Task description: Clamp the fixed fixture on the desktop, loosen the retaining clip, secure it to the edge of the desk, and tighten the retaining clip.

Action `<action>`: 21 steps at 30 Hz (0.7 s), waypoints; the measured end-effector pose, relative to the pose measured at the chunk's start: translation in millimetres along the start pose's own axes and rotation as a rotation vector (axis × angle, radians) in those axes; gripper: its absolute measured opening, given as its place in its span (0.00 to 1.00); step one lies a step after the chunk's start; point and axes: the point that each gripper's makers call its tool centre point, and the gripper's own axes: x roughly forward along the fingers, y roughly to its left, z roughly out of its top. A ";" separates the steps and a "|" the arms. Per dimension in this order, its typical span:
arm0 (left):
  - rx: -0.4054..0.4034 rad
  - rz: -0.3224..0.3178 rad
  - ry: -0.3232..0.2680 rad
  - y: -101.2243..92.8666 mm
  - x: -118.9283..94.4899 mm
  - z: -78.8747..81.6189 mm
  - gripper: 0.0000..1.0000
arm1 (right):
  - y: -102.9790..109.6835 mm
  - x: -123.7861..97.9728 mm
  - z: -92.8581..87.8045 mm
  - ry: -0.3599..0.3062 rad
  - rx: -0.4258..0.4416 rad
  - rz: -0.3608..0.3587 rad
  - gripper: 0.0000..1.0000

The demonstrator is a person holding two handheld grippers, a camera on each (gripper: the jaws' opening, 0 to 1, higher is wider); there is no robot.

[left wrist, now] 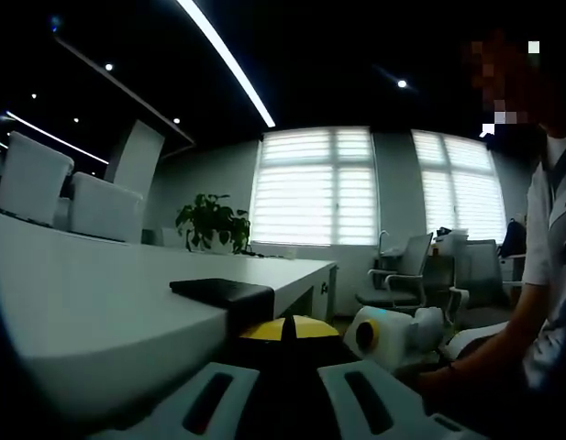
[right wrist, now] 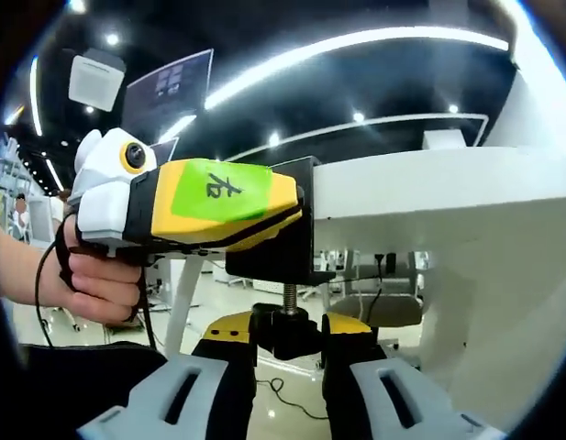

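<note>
The black clamp fixture (right wrist: 281, 258) sits on the edge of the white desk (right wrist: 420, 188), its top plate (left wrist: 223, 291) lying on the desk (left wrist: 90, 302). My left gripper (right wrist: 299, 209), yellow with a green label, is shut on the fixture's upper part; in the left gripper view its jaws (left wrist: 287, 371) hold dark fixture between them. Below the desk edge a threaded screw (right wrist: 289, 295) ends in a black knob (right wrist: 283, 335). My right gripper (right wrist: 287, 337) is shut on that knob from underneath. Its yellow front (left wrist: 294, 330) peeks up past the desk edge.
A person's hand (right wrist: 99, 275) holds the left gripper, and the person's sleeve and arm (left wrist: 539, 302) fill the right. Office chairs (left wrist: 406, 275) stand beyond the desk end by the blinds. A potted plant (left wrist: 214, 223) and white chair backs (left wrist: 99, 206) line the desk's far side.
</note>
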 end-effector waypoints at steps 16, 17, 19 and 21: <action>0.001 0.001 -0.003 7.3 -1.7 0.7 0.01 | 6.4 -3.0 -2.3 0.028 0.046 0.150 0.25; 0.001 0.001 -0.003 6.8 -1.6 0.7 0.01 | 5.5 -4.1 -4.5 0.040 0.043 0.135 0.25; 0.003 0.001 -0.001 5.8 -1.4 0.2 0.01 | -0.4 -7.9 -10.8 0.074 0.024 0.068 0.30; 0.003 0.001 -0.001 7.8 -1.8 0.4 0.01 | -1.1 -11.3 -12.0 0.074 0.043 0.028 0.31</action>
